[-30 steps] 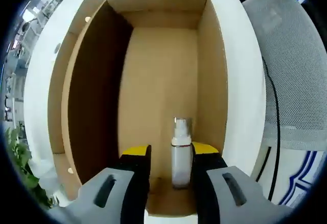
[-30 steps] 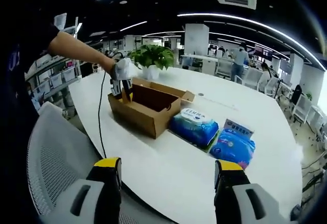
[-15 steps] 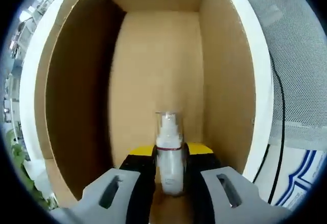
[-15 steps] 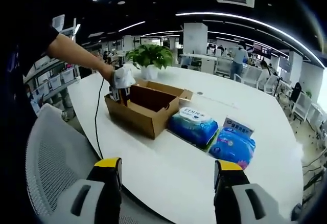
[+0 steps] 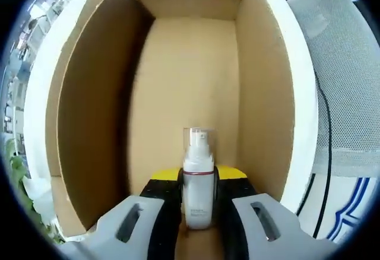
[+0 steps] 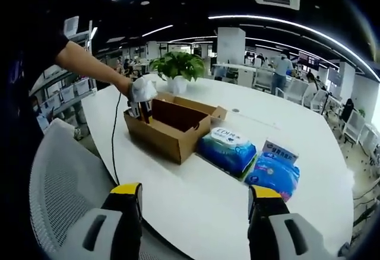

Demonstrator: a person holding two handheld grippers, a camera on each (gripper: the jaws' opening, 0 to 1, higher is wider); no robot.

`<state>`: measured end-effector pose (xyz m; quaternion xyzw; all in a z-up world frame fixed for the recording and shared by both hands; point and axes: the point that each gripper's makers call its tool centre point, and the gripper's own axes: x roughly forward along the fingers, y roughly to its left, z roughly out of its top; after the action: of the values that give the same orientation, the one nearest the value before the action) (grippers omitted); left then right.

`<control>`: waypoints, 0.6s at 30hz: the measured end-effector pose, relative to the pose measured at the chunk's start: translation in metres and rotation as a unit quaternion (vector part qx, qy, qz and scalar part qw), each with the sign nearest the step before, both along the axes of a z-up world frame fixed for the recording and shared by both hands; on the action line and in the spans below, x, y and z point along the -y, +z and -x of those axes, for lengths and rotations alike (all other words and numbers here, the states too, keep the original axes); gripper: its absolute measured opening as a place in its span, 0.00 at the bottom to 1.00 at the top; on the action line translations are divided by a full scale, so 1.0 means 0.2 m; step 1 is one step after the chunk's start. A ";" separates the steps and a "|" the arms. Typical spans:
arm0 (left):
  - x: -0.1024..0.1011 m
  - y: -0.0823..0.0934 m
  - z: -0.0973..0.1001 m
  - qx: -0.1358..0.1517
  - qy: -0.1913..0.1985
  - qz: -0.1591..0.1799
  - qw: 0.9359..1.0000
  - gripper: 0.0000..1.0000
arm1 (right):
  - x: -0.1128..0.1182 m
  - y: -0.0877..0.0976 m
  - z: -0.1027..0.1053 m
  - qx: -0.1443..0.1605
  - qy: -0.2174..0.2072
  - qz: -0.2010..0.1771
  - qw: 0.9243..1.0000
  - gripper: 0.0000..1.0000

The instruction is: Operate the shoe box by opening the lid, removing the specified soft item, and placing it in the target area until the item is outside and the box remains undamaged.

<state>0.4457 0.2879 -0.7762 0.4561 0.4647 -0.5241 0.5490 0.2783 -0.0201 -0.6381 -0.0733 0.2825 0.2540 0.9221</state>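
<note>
The left gripper (image 5: 199,192) has closed its fingers (image 5: 163,203) on the pump bottle (image 5: 198,180) inside the shoe box (image 5: 95,94) (lid already open). The right gripper (image 6: 193,197) hangs released over the tabletop (image 6: 196,195), so lifting out comes next.

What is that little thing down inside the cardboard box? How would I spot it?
Find the open brown cardboard box on the big white table, near the potted plant. Inside, between the yellow-tipped fingers of the left gripper, stands a small pump bottle. It is the only thing in the box: pale, with a thin dark band and a clear cap.
</note>
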 end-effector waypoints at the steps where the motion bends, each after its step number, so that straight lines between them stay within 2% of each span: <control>1: 0.00 0.02 0.00 0.003 0.000 0.003 1.000 0.19 | 0.00 0.01 0.00 0.003 0.002 -0.002 1.000 0.71; 6: 0.03 0.11 0.04 0.005 -0.003 0.024 1.000 0.19 | -0.03 0.03 -0.01 0.013 0.011 -0.007 1.000 0.69; 11: 0.06 0.21 0.05 0.023 -0.007 0.038 0.999 0.19 | -0.09 0.06 -0.01 0.018 0.037 -0.011 0.999 0.66; 14: 0.11 0.29 0.05 0.031 -0.005 0.061 0.998 0.19 | -0.12 0.09 -0.02 0.027 0.053 -0.010 0.998 0.61; 18: 0.16 0.38 0.06 0.047 -0.017 0.084 0.995 0.19 | -0.16 0.14 -0.04 0.043 0.075 -0.010 0.996 0.61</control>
<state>0.4334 0.2561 -0.7003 0.4404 0.3848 -0.5480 0.5980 0.2859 0.0127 -0.6106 -0.0958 0.2337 0.3223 0.9123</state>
